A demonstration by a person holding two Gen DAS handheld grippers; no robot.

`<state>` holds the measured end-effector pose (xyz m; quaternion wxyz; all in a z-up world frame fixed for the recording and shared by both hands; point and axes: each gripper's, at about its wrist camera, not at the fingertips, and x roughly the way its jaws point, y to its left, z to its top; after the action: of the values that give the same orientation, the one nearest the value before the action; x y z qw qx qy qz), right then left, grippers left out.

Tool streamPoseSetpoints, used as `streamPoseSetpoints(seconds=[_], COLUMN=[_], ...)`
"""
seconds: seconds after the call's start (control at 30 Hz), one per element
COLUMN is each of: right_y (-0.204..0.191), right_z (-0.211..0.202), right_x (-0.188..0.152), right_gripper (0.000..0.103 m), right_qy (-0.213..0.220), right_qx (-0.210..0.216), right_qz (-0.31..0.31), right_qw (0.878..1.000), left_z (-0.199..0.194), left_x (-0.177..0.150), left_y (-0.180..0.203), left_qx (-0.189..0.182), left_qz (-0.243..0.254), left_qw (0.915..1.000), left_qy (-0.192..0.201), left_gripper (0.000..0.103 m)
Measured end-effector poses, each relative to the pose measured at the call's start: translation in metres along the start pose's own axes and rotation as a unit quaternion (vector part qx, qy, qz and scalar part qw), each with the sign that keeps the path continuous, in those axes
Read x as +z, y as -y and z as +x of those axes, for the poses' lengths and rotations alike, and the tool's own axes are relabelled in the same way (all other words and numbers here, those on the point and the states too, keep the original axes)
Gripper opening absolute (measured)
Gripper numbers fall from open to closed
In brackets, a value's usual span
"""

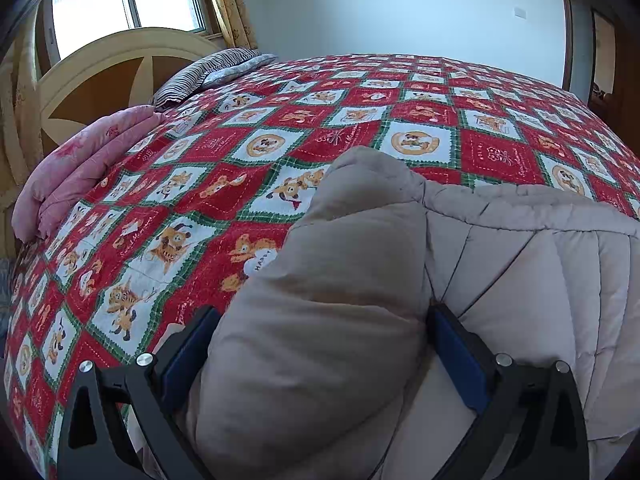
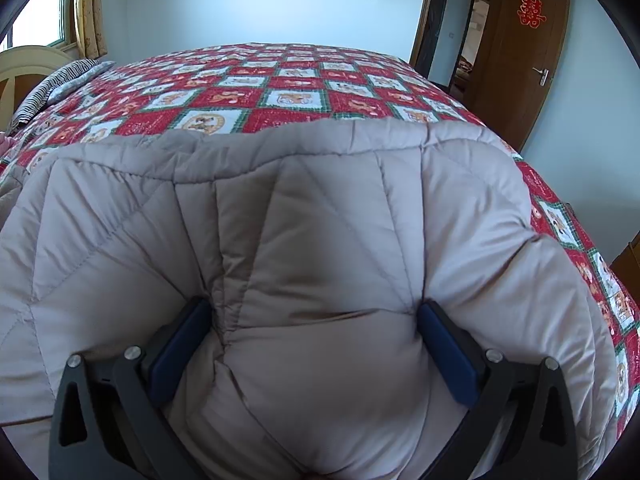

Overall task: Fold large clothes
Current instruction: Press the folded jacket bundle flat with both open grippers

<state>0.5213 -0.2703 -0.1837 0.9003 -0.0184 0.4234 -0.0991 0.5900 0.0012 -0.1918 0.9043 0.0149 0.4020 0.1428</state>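
Bed (image 1: 360, 92) fills both views. Its cover is a quilted patchwork of red and white diamonds with green borders and cartoon dogs; one white patch reads "HAPPY" (image 1: 261, 263). Other lettering on the red squares is too small to read.

Padded coat (image 2: 304, 216), grey-beige, lies on the near part of the bed. Smooth matte shell, puffy, stitched in diagonal and straight channels, a seamed edge along its far side.

Brown wooden door (image 2: 524, 60) carries a red paper double-happiness character (image 2: 530, 13).

Folded pink quilt (image 1: 76, 168) and striped pillow (image 1: 204, 74) lie by the cream headboard (image 1: 100, 68).

Left gripper (image 1: 320, 320): blue-padded black fingers pinch a bulging fold of the coat. Right gripper (image 2: 316, 312): same, clamped on a thick bunch of coat.
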Motion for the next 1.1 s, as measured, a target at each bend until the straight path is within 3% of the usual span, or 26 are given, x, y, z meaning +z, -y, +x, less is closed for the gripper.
streamPoseSetpoints(seconds=[0.37,0.47,0.53,0.6,0.67,0.8,0.93,1.1], right_y=[-0.004,-0.005,-0.001,0.002,0.002,-0.030,-0.071,-0.077], right_z=[0.003,0.002,-0.002,-0.016,-0.043,-0.086,-0.071,-0.047], right_x=[0.001,0.003,0.004,0.003,0.001,-0.003,-0.020,-0.034], right_gripper=[0.103,0.103,0.103,0.103,0.103,0.103,0.103,0.103], right_qy=[-0.005,-0.008,-0.012,-0.012,0.010,0.067,0.036,0.037], right_qx=[-0.015,-0.018,-0.013,-0.018,-0.008,0.018,0.012,0.007], right_qz=[-0.007,-0.010,-0.003,0.007,0.035,0.018,-0.048,-0.051], right_qw=[1.000,1.000,1.000,1.000,0.999,0.997,0.998,0.998], left_z=[0.000,-0.014,-0.040,-0.072,-0.085,-0.063,-0.051,-0.032], left_x=[0.000,0.006,0.006,-0.001,-0.011,-0.032,-0.048,-0.051], left_y=[-0.003,-0.012,-0.027,-0.047,-0.060,-0.061,-0.056,-0.067], left_qx=[-0.002,-0.005,-0.013,-0.021,-0.026,-0.003,0.004,-0.042], left_qz=[0.002,0.007,-0.003,-0.017,-0.025,-0.018,-0.017,-0.066], left_qw=[1.0000,0.9997,0.9999,0.9989,0.9976,0.9995,0.9993,0.9969], left_qy=[-0.006,-0.024,-0.006,0.038,0.060,0.027,0.032,-0.002], left_gripper=[0.102,0.102,0.102,0.102,0.102,0.102,0.102,0.102])
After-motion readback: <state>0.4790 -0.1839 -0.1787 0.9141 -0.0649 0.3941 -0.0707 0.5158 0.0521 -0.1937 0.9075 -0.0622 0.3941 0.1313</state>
